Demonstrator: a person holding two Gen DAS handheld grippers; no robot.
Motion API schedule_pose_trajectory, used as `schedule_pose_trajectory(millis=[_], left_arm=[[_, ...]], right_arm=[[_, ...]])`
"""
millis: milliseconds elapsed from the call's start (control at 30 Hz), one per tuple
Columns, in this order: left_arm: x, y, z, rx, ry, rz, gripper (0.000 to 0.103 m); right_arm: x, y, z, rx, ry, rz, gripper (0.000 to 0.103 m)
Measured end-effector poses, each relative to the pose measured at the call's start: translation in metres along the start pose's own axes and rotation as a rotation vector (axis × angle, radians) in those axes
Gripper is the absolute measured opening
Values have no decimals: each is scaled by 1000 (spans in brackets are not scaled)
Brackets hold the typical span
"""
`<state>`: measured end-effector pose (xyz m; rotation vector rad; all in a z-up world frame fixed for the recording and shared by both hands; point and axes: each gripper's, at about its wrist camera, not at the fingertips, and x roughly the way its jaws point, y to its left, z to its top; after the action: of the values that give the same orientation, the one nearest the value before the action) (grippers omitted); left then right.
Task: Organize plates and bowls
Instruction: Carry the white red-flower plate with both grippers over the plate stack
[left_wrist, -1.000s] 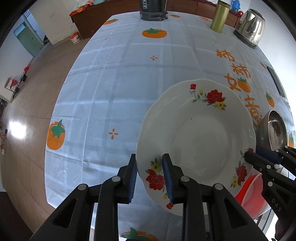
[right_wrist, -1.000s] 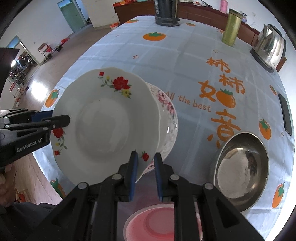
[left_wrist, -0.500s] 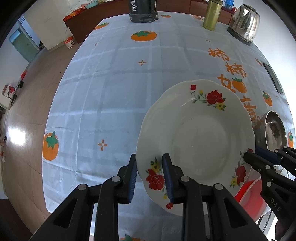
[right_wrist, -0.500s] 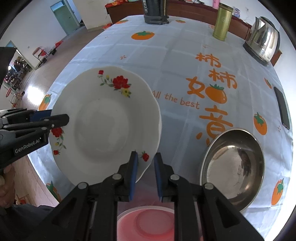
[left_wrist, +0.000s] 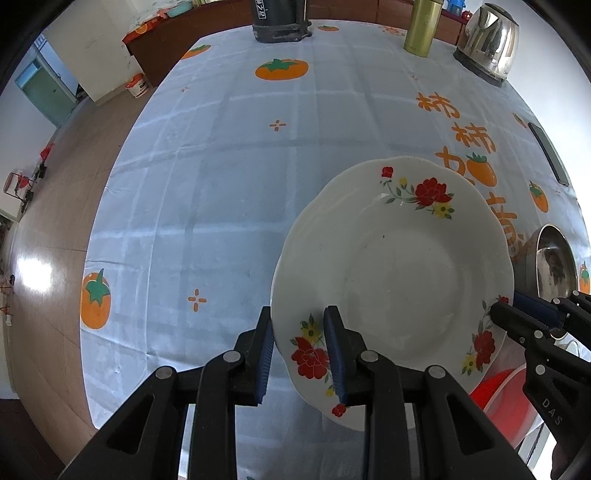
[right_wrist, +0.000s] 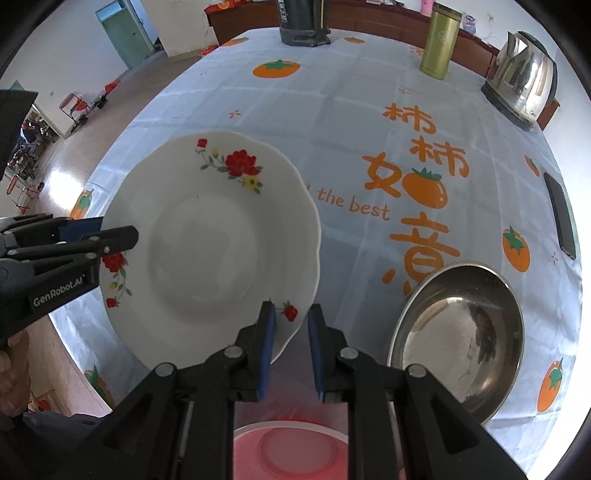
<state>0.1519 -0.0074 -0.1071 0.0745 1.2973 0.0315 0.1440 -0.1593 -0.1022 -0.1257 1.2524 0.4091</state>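
Note:
A white plate with red flowers (left_wrist: 399, 273) hangs above the persimmon-print tablecloth, held from both sides. My left gripper (left_wrist: 298, 321) is shut on its near-left rim and shows in the right wrist view as the left gripper (right_wrist: 122, 232). My right gripper (right_wrist: 291, 314) is shut on the white plate (right_wrist: 207, 251) at its near-right rim, and the left wrist view shows the right gripper (left_wrist: 517, 310) there. A steel bowl (right_wrist: 458, 332) sits on the table to the right. Below the fingers lies a red plate (right_wrist: 291, 450).
At the table's far end stand a black appliance (right_wrist: 303, 22), a gold tumbler (right_wrist: 439, 44) and a steel kettle (right_wrist: 524, 77). A dark phone (right_wrist: 561, 218) lies near the right edge. The left table edge (left_wrist: 107, 206) drops to a wooden floor.
Both grippers have carried the flowered plate a little to the right over the table. A pink-flowered plate that showed under its right edge a second ago is now covered.

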Motion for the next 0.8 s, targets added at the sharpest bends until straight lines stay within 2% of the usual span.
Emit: schedule_pose_trajectory(millis=[800], left_arm=[[19, 6, 8, -9, 36, -14, 31]], right_arm=[[10, 1, 13, -29, 39, -24, 18]])
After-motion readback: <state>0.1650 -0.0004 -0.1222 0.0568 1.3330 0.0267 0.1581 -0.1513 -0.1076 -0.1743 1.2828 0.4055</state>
